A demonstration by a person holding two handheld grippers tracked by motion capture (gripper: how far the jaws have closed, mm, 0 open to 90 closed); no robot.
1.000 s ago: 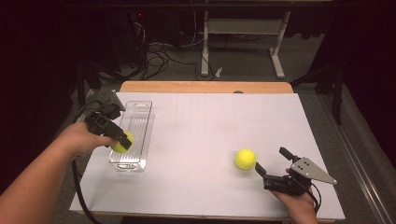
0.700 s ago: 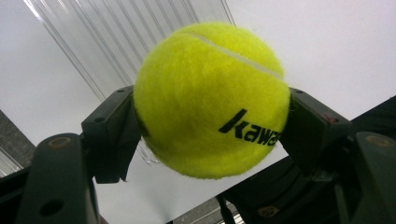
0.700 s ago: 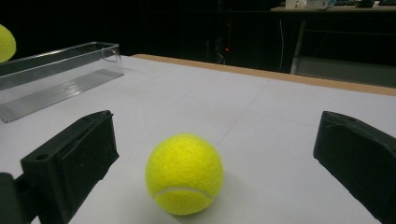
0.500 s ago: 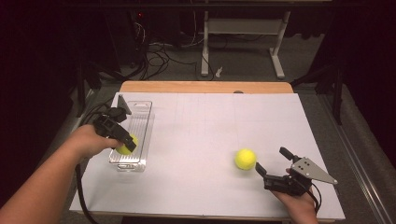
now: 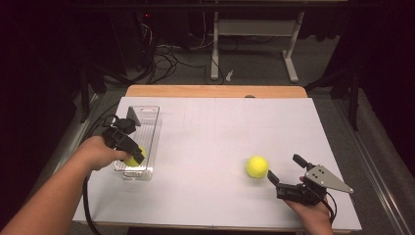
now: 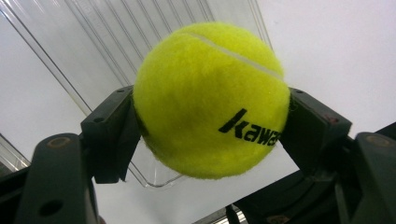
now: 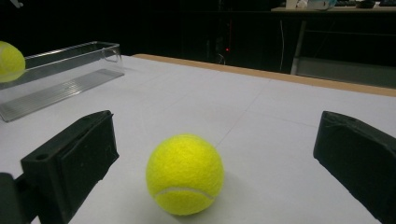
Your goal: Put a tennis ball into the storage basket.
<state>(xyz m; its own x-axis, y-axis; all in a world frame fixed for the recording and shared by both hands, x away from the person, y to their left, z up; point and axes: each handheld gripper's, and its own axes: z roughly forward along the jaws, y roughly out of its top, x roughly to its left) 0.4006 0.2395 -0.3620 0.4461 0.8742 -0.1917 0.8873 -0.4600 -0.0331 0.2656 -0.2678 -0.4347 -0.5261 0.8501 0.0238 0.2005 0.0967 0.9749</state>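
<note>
The left gripper (image 5: 131, 152) is clenched on a fuzzy yellow-green tennis ball with black lettering (image 6: 211, 99). In the left gripper view its two black fingers (image 6: 111, 135) press on opposite sides of the ball, with the ribbed floor of the clear rectangular plastic tray (image 5: 154, 128) visible behind it.

Change over the last second: in the high view the left hand (image 5: 98, 152) has come down and slightly nearer, so the held ball now sits lower, over the near end of the tray at the left of the white table (image 5: 215, 132). The grip itself has not changed; the ball has not been released. Whether the ball already touches the tray floor cannot be told.

The right gripper (image 5: 284, 173) has stayed in place at the near right of the table. Its fingers (image 7: 70, 158) are released and spread wide, one on each side of a second plain yellow-green tennis ball (image 7: 185, 173) that rests on the table just beyond them, untouched.

Judgement: the first ball is at the placing stage and appears ready for release into the tray. The second ball remains to be grasped; the right gripper is already aligned with it and would need to advance before closing.
</note>
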